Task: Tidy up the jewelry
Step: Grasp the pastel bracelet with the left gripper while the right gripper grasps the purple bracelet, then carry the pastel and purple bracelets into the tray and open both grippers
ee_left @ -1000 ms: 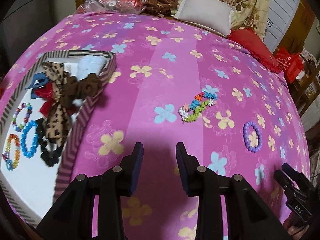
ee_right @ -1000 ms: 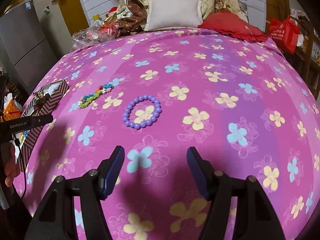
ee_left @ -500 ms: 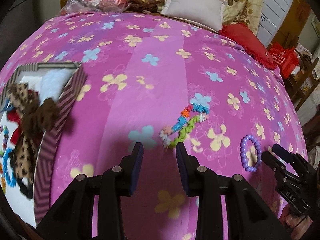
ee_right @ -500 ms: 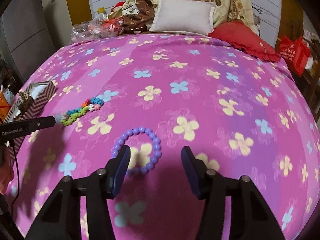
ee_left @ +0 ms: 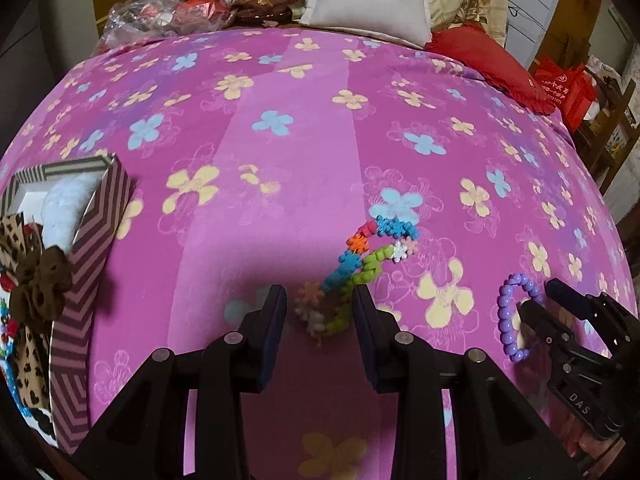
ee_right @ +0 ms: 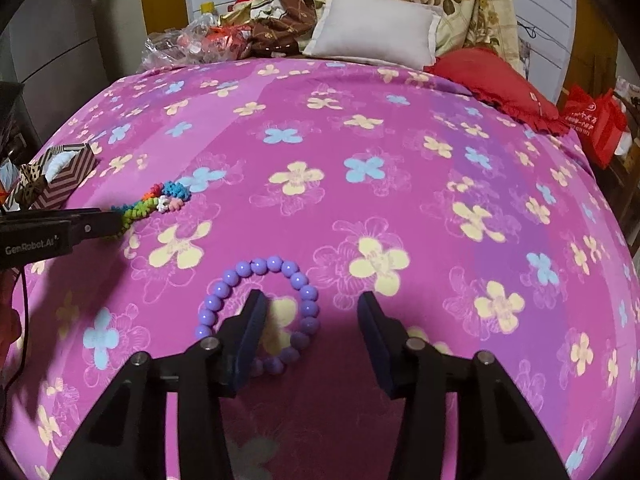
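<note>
**Both claws open, each set over its own bracelet on the bed**

The left claw (ee_left: 318, 312) is spread with its jaws on either side of the near end of the multicoloured flower bracelet (ee_left: 362, 266), which lies flat on the pink flowered bedspread (ee_left: 280, 184) in a long, flattened loop. The pale and green links at that end sit in the gap between the jaws, and neither pad clearly presses them, so nothing is gripped. Straddling one end looks like a sensible choice: the loop is too long to take whole, and a pinch on one strand should lift it.

The right claw (ee_right: 310, 316) is open wider. Its left finger (ee_right: 250, 328) stands inside the ring of the purple bead bracelet (ee_right: 224, 292), and its right finger sits well outside the ring, so the right-hand arc of beads lies between them. From the left wrist view the same arrangement shows at the edge of the frame. Whether the inner finger touches the bedspread cannot be told. It holds nothing so far.

The two bracelets lie near each other, apart, on the near part of the bed. Further left sits the striped box (ee_left: 86, 264), already holding leopard-print and brown bows and some bead bracelets, which is presumably where these two belong. Beyond, at the head of the bed, lie a white pillow (ee_right: 374, 30) and a red cushion (ee_right: 500, 86).
</note>
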`<state>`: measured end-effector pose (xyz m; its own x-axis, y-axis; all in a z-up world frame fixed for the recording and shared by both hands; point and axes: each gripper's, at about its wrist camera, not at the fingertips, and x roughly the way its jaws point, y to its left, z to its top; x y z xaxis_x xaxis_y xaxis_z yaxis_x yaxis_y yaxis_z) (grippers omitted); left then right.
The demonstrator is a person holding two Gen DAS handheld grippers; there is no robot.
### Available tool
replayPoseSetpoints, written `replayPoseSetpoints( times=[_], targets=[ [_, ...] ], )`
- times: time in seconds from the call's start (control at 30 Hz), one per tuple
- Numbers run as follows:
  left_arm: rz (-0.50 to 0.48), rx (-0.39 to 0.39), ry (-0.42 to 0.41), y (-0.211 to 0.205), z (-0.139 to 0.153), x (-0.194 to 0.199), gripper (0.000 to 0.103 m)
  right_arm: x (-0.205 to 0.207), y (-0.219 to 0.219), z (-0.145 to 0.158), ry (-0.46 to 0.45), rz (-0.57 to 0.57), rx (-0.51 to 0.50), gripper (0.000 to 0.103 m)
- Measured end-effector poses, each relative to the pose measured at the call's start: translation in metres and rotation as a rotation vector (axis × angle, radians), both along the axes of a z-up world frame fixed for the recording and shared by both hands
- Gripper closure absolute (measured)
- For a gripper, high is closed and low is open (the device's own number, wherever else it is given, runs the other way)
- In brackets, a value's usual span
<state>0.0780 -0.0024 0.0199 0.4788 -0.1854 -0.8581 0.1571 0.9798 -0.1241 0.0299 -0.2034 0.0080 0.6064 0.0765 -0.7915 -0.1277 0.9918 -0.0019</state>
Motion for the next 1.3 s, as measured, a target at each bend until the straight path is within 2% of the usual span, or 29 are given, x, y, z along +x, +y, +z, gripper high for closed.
replayPoseSetpoints(
  times=[0.07, 0.1, 0.13, 0.17, 0.2, 0.27, 0.3, 0.5, 0.63, 0.93, 1.3],
  targets=[
    [-0.009, 0.005, -0.003, -0.003, -0.001, 0.001, 0.075, 0.001, 0.002, -0.001, -0.010, 0.007, -0.009, 0.057],
    [-0.016, 0.009, -0.010, -0.005, -0.001, 0.002, 0.076, 0.001, 0.002, -0.001, -0.012, 0.009, -0.018, 0.063],
    [-0.023, 0.006, -0.013, -0.006, -0.001, 0.002, 0.083, 0.001, 0.003, -0.001, -0.017, 0.016, -0.021, 0.066],
    [-0.038, -0.008, -0.019, -0.006, -0.001, 0.002, 0.089, 0.001, 0.004, -0.001, -0.020, 0.018, -0.019, 0.076],
    [-0.055, -0.025, -0.017, -0.007, -0.001, 0.001, 0.092, 0.001, 0.004, -0.001, -0.020, 0.019, -0.023, 0.087],
    [-0.067, -0.028, -0.017, -0.008, 0.000, 0.000, 0.093, 0.001, 0.005, 0.000, -0.017, 0.026, -0.022, 0.094],
    [-0.080, -0.042, -0.019, -0.008, 0.001, -0.002, 0.098, 0.001, 0.005, 0.000, -0.013, 0.030, -0.015, 0.094],
    [-0.089, -0.067, -0.026, 0.000, 0.013, -0.021, 0.098, -0.008, 0.004, 0.009, -0.014, 0.044, 0.047, 0.094],
    [-0.080, -0.084, -0.045, 0.010, 0.028, -0.036, 0.098, -0.020, 0.006, 0.028, -0.044, 0.056, 0.082, 0.094],
    [-0.062, -0.081, -0.054, 0.030, 0.053, -0.069, 0.098, -0.046, 0.026, 0.060, -0.090, 0.096, 0.070, 0.094],
    [-0.030, -0.053, -0.085, 0.056, 0.077, -0.106, 0.098, -0.076, 0.056, 0.085, -0.115, 0.159, 0.074, 0.094]
  ],
)
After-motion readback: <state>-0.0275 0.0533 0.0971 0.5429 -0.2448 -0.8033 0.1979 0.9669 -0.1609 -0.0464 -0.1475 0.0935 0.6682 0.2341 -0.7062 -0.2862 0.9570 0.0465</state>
